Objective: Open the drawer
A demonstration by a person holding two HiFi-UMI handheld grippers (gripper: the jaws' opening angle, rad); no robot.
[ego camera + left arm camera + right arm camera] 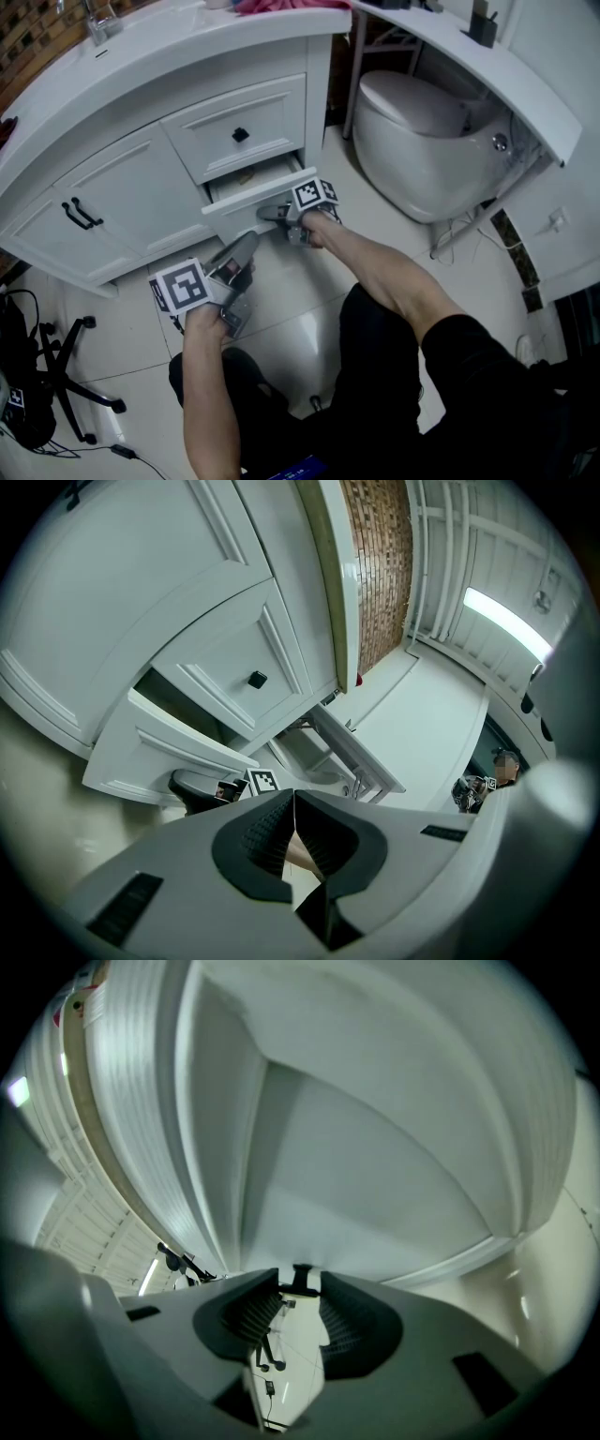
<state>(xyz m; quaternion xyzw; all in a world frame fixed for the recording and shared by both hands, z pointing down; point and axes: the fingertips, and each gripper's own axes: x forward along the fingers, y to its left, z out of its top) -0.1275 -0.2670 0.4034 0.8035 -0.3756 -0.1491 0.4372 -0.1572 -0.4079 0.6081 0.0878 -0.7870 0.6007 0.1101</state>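
— While my left claw (293, 799) hangs with its jaws pressed together on nothing, just below and in front of the lower drawer (234, 211), is it in the way?

— I judge it could be. That drawer stands partly out of the white cabinet (131, 187), under the closed upper drawer (272, 112). If I pull further, its front may come against that idle claw. I would move it off to the side first.

— And your right claw (270, 215)?

— Clamped on the small black knob (302, 1279) at the drawer front, pointing a little downward. The knob is small, so there is not much for the pads to bite on. A pull off the line the drawer slides along could let it slip out. It could also skew the drawer so that it binds in the opening.

— Anything else?

— Pulled too far, the drawer might come right out and tip; I can't see any stop from here. To the right stands the toilet (422, 141), well apart from the drawer, so I think my arm has room on that side.
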